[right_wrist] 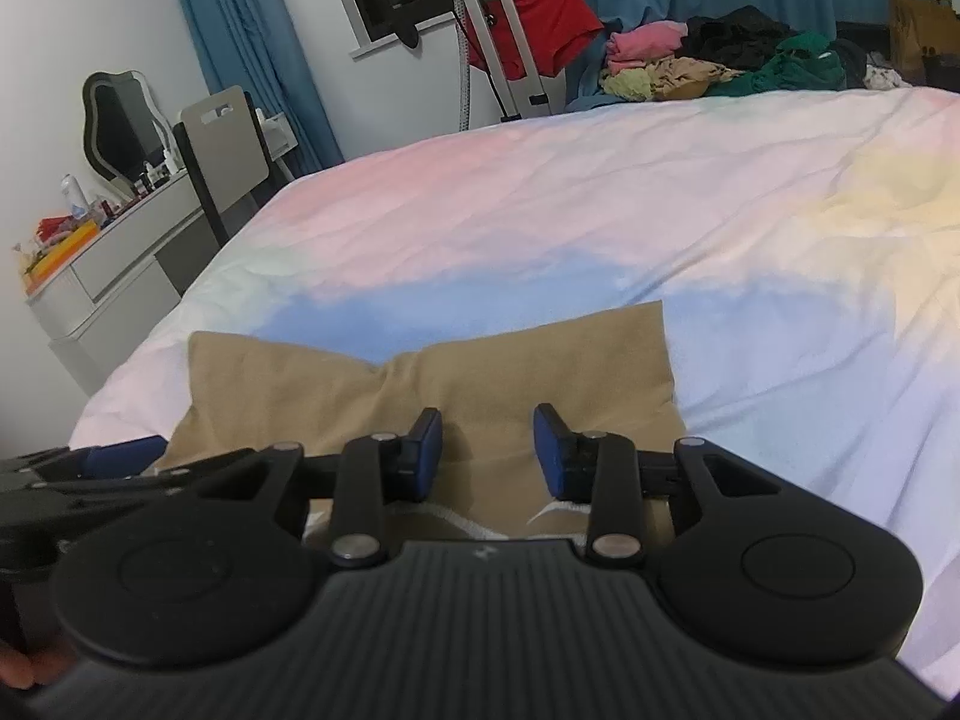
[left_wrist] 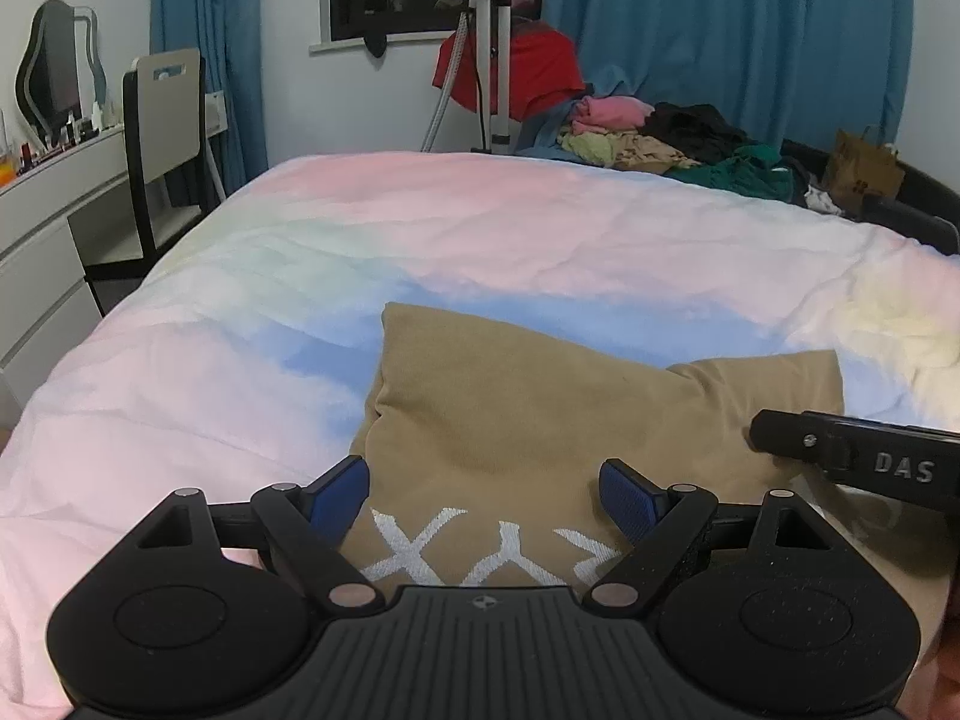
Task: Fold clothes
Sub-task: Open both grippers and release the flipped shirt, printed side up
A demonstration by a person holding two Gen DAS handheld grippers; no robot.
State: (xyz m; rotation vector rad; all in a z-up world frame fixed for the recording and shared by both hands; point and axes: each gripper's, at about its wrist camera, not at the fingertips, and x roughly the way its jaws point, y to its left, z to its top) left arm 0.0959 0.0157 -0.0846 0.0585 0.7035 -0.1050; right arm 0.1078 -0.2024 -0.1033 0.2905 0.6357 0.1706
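A tan garment (left_wrist: 516, 408) with white stitched letters lies folded on the pastel bed cover; it also shows in the right wrist view (right_wrist: 432, 378). My left gripper (left_wrist: 483, 489) is open just above its near part, empty. My right gripper (right_wrist: 487, 438) is open over the same garment, empty. The right gripper's black finger (left_wrist: 852, 459) shows at the right of the left wrist view. The left gripper's blue finger (right_wrist: 120, 456) shows at the left of the right wrist view.
The bed (left_wrist: 300, 276) has a pink, blue and yellow cover. A pile of clothes (left_wrist: 660, 138) lies at its far edge, with a tripod (left_wrist: 498, 72) and a paper bag (left_wrist: 864, 168). A chair (left_wrist: 162, 138) and dresser (left_wrist: 42, 210) stand at left.
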